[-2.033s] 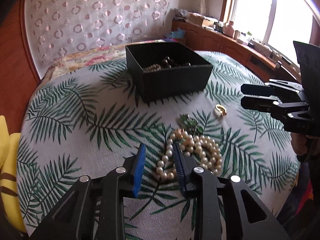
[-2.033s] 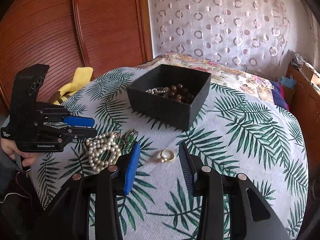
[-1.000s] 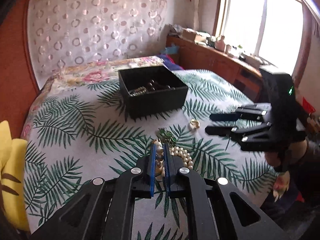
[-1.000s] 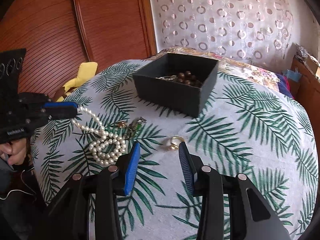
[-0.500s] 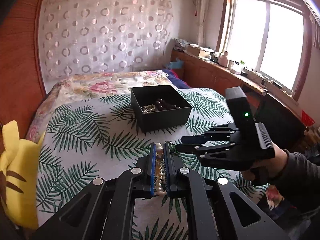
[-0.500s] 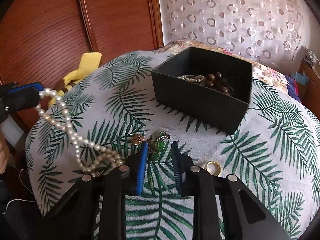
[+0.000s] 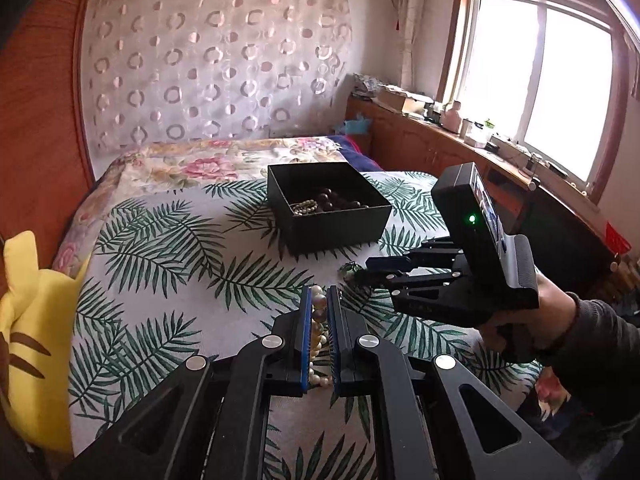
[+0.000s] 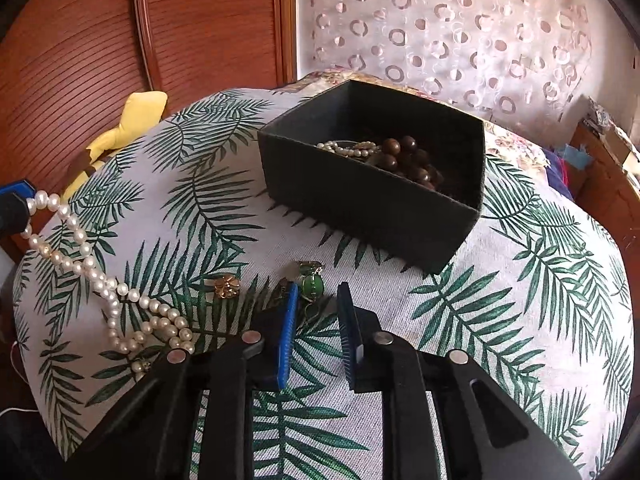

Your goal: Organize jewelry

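The left gripper (image 7: 319,300) clamps a white pearl necklace (image 8: 86,262) (lifted, trailing) near the black square box (image 8: 372,204). The right gripper (image 8: 316,300), jaws closing, unpinched, straddles a green-stone pendant (image 8: 311,286)

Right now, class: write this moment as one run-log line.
left gripper: shut on pearl necklace, strand partly lifted | right gripper: closing around green pendant, not gripped | black box: holds brown beads

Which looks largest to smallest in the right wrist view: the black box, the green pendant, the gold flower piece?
1. black box
2. green pendant and gold flower piece: they look alike in size, so unranked.
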Available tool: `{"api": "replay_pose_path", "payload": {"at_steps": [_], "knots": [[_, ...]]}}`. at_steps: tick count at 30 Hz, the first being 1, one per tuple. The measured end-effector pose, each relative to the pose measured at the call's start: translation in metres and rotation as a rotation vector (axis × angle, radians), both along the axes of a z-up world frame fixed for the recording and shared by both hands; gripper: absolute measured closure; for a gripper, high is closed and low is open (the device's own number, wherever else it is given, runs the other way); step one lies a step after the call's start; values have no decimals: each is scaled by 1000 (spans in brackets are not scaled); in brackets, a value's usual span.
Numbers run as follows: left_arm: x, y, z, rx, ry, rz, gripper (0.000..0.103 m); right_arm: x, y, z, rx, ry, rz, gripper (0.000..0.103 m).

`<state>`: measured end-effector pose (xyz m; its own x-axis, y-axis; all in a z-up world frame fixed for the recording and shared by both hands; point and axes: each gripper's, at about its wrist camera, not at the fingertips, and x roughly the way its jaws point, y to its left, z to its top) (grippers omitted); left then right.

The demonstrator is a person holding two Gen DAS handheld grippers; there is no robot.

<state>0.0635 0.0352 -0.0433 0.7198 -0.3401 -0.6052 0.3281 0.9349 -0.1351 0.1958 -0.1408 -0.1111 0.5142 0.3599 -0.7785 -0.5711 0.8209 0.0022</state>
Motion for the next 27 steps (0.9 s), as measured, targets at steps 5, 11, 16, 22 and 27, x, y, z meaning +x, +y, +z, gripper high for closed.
{"api": "replay_pose_path", "payload": {"at_steps": [5,11,16,22,27], "knots": [[1,0,-1,-1,0,1,97,-2,3,-1,-17,-5,26,85],[4,1,1,-11,-16,13,97,-4,-1,1,10,9,59,95],[9,3,16,-18,-46,17,97,-9,-8,12,31,-14,64,95],[16,-3,37,-22,-91,11,97,-21,-16,39,52,-76,70,95],[22,-7,54,-23,-127,7,97,-28,-22,68,67,-128,85,95]]}}
